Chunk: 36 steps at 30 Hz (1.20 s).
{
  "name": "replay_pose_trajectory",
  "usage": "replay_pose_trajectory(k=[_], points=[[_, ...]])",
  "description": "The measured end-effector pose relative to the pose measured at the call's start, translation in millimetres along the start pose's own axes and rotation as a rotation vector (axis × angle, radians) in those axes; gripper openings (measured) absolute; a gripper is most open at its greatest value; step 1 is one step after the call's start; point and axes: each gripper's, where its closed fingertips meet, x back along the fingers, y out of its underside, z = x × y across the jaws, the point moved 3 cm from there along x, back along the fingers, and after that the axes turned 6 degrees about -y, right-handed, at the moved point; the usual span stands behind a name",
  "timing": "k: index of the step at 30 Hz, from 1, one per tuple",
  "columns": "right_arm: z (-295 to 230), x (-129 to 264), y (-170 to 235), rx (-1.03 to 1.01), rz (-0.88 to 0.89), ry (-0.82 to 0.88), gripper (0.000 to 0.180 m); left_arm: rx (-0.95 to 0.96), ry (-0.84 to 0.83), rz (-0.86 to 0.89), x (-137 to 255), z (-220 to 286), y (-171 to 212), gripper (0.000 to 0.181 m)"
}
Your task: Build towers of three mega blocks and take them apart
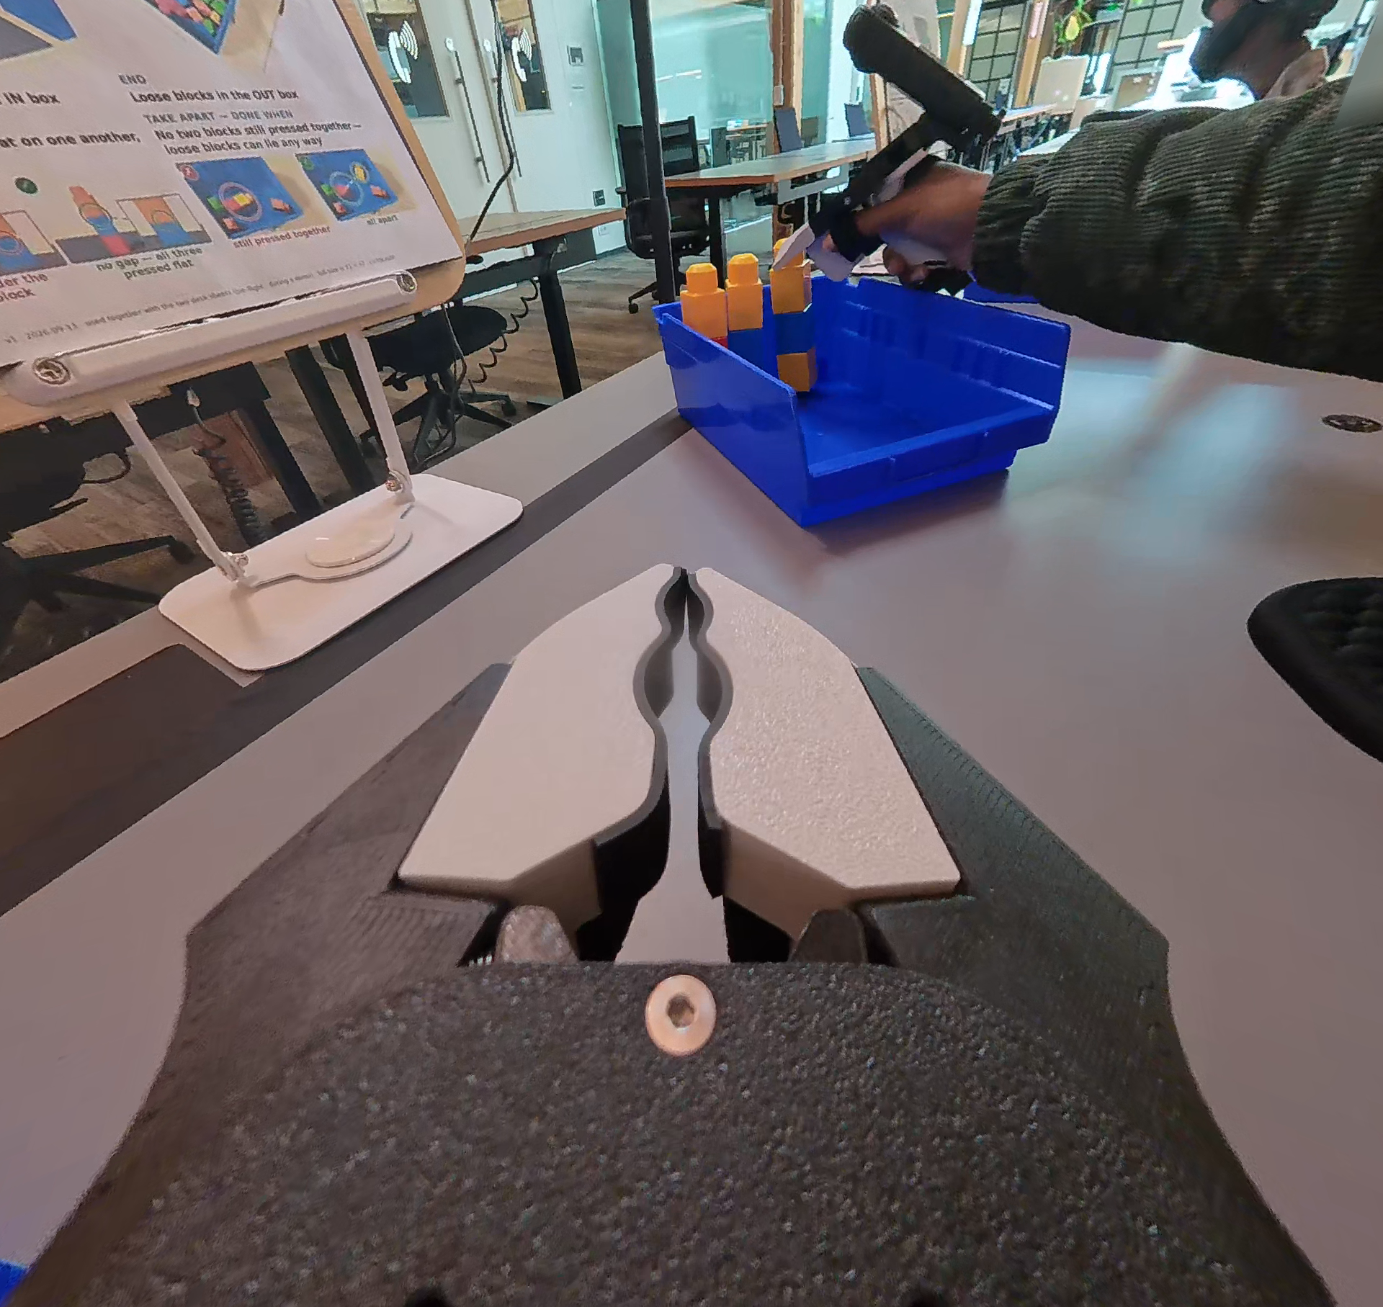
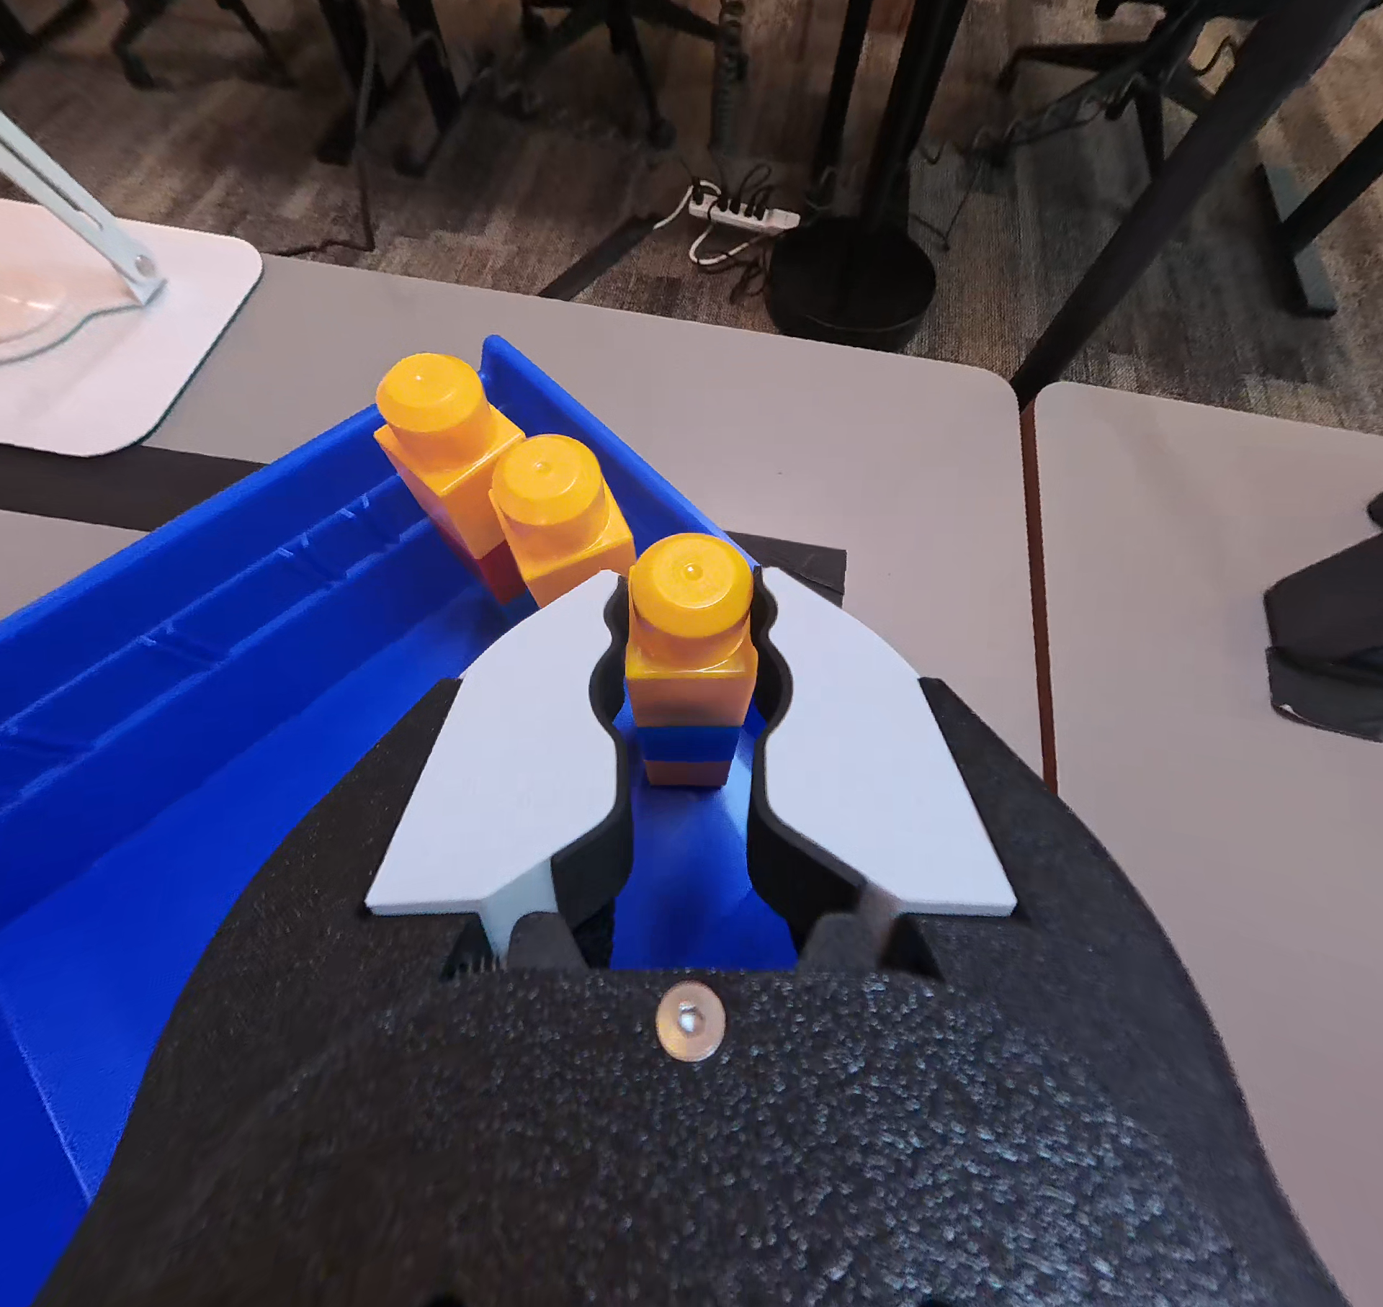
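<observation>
Three mega block towers stand in a blue bin (image 1: 935, 440) (image 2: 224, 598) at the far side of the grey table. Two orange-topped towers (image 1: 703, 306) (image 1: 745, 298) stand by the bin's far wall; they also show in the right wrist view (image 2: 449, 440) (image 2: 561, 515). The third tower (image 1: 793, 328) (image 2: 688, 680) is orange, blue, orange. My right gripper (image 2: 685, 579) (image 1: 793, 250) comes down from above and is shut on that tower's top orange block, fingers hugging its stud. My left gripper (image 1: 685, 583) is shut and empty, low over the table, well short of the bin.
An instruction sheet on a white stand (image 1: 337, 568) (image 2: 97, 343) stands left of the bin. A black pad (image 1: 1325, 657) (image 2: 1325, 635) lies at the right. A person's sleeved arm (image 1: 1160, 224) reaches over the bin. The table's far edge lies just behind the bin. My right fingertips sit around 50 cm from my left ones.
</observation>
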Motion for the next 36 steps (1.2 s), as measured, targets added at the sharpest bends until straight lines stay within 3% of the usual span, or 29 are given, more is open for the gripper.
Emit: replay_pose_trajectory(k=[6,11,14,16,21,24,27,29,31,34,36], points=[[-3,-4,3,0.039,-0.044,0.017,0.032,-0.015,0.01,0.0,1,6,-1,0.0],[-6,-3,10,0.025,-0.102,-0.02,0.063,-0.032,0.009,0.002,4,9,-4,0.0],[-6,11,0,0.047,-0.048,0.009,0.063,-0.032,-0.007,0.015,7,6,-8,0.0],[-16,29,-25,0.038,0.087,0.014,0.062,-0.013,-0.022,0.025,10,1,-12,0.0],[-132,98,-83,0.11,0.476,-0.22,0.064,0.077,-0.033,0.037,17,-13,-18,0.0],[-220,130,-71,0.151,0.587,-0.345,0.064,0.07,-0.091,0.036,22,-25,-18,0.0],[-291,137,-38,0.146,0.586,-0.44,0.063,0.075,-0.178,0.05,31,-43,-22,0.0],[-329,130,-9,0.14,0.532,-0.494,0.047,0.067,-0.279,0.05,43,-64,-27,0.0],[-358,121,20,0.175,0.492,-0.544,0.004,0.043,-0.415,0.011,64,-97,-32,0.0],[-380,108,48,0.221,0.457,-0.562,0.0,0.087,-0.56,-0.128,104,-151,-30,0.0],[-387,103,55,0.243,0.425,-0.592,0.0,0.103,-0.64,-0.269,131,-186,-21,0.01]])
